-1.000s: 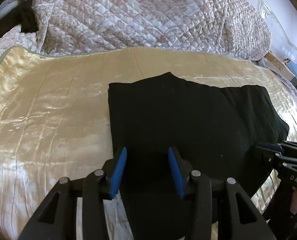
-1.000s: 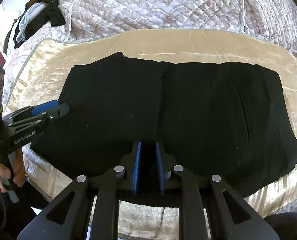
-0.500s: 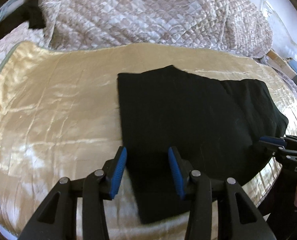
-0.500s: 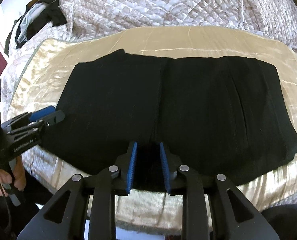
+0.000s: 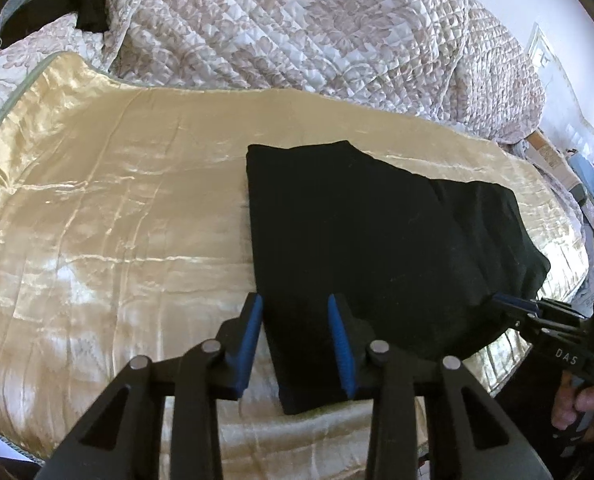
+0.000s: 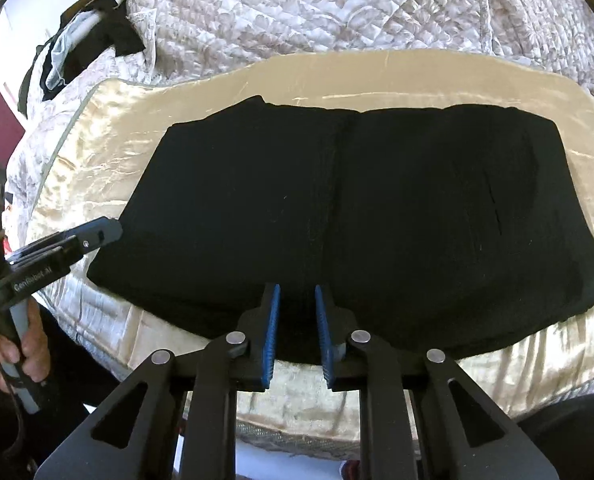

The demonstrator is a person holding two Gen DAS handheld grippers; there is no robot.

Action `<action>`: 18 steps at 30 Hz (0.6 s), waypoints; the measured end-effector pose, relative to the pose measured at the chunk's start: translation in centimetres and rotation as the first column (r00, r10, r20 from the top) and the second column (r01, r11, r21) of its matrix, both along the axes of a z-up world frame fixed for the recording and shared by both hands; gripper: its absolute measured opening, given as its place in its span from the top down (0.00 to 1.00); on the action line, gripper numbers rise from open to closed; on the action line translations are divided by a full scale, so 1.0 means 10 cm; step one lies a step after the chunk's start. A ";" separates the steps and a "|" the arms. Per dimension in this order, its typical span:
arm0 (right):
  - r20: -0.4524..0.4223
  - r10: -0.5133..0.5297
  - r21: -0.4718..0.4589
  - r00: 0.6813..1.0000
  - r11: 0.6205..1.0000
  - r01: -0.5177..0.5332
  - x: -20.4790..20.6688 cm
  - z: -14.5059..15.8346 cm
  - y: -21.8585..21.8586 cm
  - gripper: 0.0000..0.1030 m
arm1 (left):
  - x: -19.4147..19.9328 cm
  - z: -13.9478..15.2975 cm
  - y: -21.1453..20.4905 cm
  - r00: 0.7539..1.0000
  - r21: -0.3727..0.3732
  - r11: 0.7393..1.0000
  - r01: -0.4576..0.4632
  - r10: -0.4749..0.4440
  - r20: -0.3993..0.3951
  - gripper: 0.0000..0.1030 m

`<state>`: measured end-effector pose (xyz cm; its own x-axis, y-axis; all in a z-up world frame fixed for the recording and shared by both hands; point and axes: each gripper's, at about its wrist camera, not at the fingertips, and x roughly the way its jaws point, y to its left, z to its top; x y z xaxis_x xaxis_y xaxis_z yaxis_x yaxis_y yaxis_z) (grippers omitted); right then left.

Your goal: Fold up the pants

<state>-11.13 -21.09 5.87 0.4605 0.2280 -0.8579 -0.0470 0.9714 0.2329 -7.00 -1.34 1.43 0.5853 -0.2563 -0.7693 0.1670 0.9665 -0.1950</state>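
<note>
The black pants (image 6: 357, 208) lie folded in a wide flat slab on the gold satin cover (image 5: 117, 220) of the bed; they also show in the left wrist view (image 5: 369, 248). My left gripper (image 5: 297, 304) is open and empty, over the slab's near left corner. It shows from the side in the right wrist view (image 6: 109, 232). My right gripper (image 6: 297, 292) is open and empty, its jaws a small gap apart above the slab's near edge at the middle crease. It shows at the right in the left wrist view (image 5: 513, 304).
A quilted beige and white bedspread (image 5: 317, 32) is bunched along the far side of the bed. Dark and pale clothes (image 6: 85, 48) lie heaped at the far left corner. The bed's near edge (image 6: 297, 420) runs just below my right gripper.
My right gripper has opened from nearly shut and let go of the pants' near edge. Both grippers have drawn back toward the near edge of the bed. The pants lie still.
</note>
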 end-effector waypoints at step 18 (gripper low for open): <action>0.011 -0.015 0.111 1.000 0.994 0.014 0.10 0.02 -0.02 0.88 | 0.04 -0.06 0.22 0.998 -0.198 0.980 -0.036 0.026 -0.052 0.91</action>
